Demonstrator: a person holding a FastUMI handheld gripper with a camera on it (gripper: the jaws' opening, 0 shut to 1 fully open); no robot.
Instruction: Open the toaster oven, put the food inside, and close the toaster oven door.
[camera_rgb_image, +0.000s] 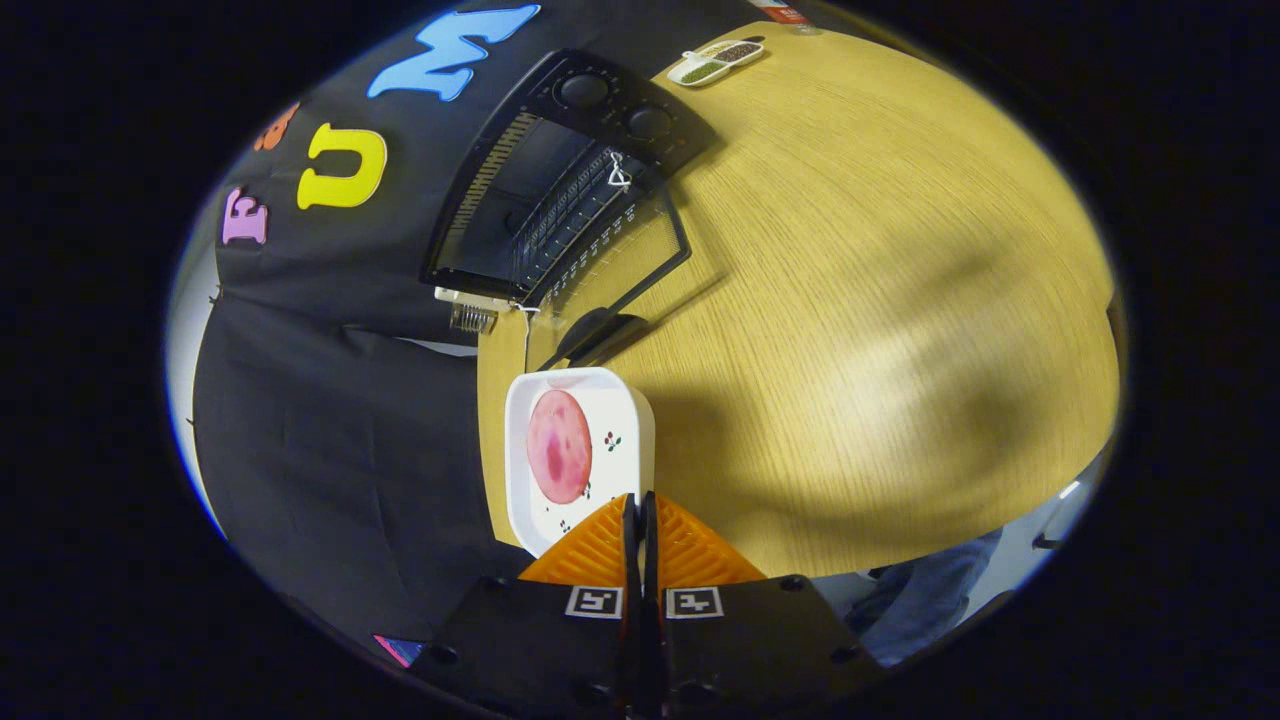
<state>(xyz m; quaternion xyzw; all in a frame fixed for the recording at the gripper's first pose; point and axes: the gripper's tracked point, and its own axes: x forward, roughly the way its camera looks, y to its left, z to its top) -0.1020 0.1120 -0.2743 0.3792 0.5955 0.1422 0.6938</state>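
A white plate (582, 455) with rounded corners holds a round pink slice of food (559, 446), mottled with darker red patches, lying toward one side of it; small dark sprig prints dot the bare part. The plate's long axis runs away from the fingers toward the toaster oven (560, 185). The gripper (640, 515) has its two fingers pressed nearly together on the plate's near rim, so it looks clenched on that edge. The plate sits at the edge of the wooden table (860, 300), right beside the black cloth. Beyond it the black toaster oven stands with its glass door (620, 265) dropped open toward the plate, wire rack showing inside and two round knobs beside the opening. Farther off on the table lies a small divided dish (715, 62) with green and dark contents.
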